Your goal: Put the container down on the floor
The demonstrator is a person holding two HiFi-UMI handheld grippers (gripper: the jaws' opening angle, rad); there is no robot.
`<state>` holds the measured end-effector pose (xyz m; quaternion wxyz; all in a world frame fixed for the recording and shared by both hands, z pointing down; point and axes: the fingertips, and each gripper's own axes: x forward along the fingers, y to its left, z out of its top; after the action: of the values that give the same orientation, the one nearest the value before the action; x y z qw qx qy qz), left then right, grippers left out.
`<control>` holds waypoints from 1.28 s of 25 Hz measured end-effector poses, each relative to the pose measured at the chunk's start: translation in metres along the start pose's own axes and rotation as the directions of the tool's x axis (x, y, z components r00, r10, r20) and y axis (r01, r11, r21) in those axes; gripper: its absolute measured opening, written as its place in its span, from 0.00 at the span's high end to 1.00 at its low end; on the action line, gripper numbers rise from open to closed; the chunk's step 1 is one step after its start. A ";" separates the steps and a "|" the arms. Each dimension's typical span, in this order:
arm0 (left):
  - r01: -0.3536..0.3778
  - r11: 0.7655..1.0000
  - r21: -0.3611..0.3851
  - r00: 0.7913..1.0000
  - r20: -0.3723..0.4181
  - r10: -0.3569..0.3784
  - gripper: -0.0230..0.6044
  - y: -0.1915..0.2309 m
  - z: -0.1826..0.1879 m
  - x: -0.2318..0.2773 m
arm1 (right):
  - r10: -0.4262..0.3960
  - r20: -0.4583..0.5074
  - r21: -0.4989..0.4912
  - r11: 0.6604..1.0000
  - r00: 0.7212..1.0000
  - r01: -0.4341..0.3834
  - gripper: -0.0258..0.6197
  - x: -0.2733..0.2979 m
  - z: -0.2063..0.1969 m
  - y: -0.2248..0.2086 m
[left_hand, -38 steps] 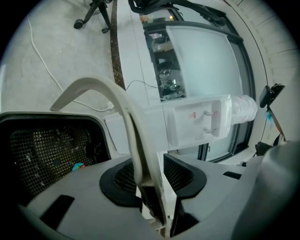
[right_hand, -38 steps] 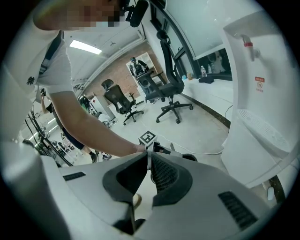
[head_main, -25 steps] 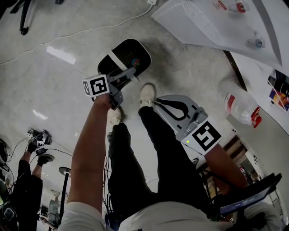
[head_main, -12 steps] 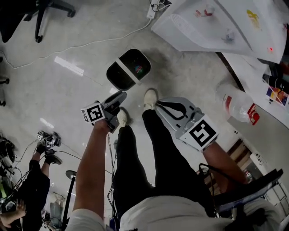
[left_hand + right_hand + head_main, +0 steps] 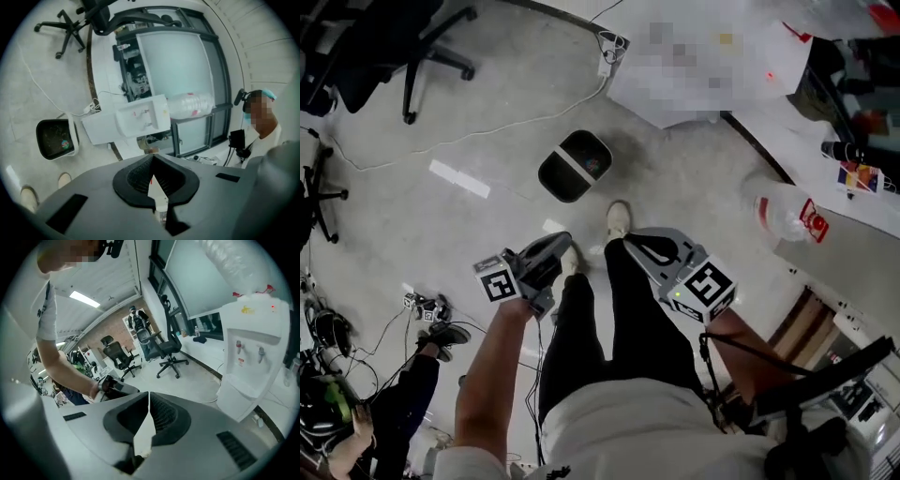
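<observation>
- Container (image 5: 575,166): black bin with a white rim, upright on the grey floor (image 5: 441,225), touched by neither tool. Just ahead of the person's 2 pale shoes (image 5: 619,217).
- Same container at the left of the left gripper view (image 5: 57,138), mouth toward the camera, a small colourful scrap inside.
- Left gripper (image 5: 558,246): jaws shut flush together. In its own view (image 5: 152,159), ribbed black pads meeting at the tips with nothing between them. Held low beside the rear shoe, well short of the container.
- Right gripper (image 5: 636,244): jaws likewise pressed together and empty, as seen in its own view (image 5: 148,397). Held in front of the right leg, near the forward shoe, apart from the container.
- Marker cube on each tool facing up toward the head camera.
- White water dispenser (image 5: 136,119) near the container on the far side from the person, with a clear bottle (image 5: 190,104) mounted on it. Also at the right of the right gripper view (image 5: 253,357).
- Black office chair (image 5: 403,37) at the upper left of the head view, well apart from the container.
- White cable (image 5: 487,129) trailing across the floor between chair and dispenser.
- Second person in dark clothes (image 5: 403,412) at the lower left edge of the head view.
</observation>
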<state>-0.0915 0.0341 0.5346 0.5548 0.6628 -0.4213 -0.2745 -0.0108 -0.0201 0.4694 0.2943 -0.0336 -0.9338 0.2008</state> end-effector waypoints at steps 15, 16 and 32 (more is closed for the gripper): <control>0.177 0.901 0.396 0.959 -0.275 -0.068 0.95 -0.252 -0.019 -0.053 | -0.104 0.156 -0.050 0.992 0.982 0.113 0.93 -0.083 0.079 0.121; 0.176 0.892 0.416 0.959 -0.277 -0.059 0.95 -0.262 -0.018 -0.056 | -0.106 0.164 -0.049 0.992 0.981 0.116 0.93 -0.086 0.082 0.128; 0.208 0.778 0.593 0.956 -0.291 -0.033 0.95 -0.334 -0.031 -0.098 | -0.083 0.262 -0.140 0.982 0.961 0.123 0.93 -0.119 0.136 0.214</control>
<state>-0.0293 0.1441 0.2091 0.3394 0.8639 -0.3662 -0.0659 -0.0009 0.1061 0.2193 0.1784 0.0185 -0.9771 0.1144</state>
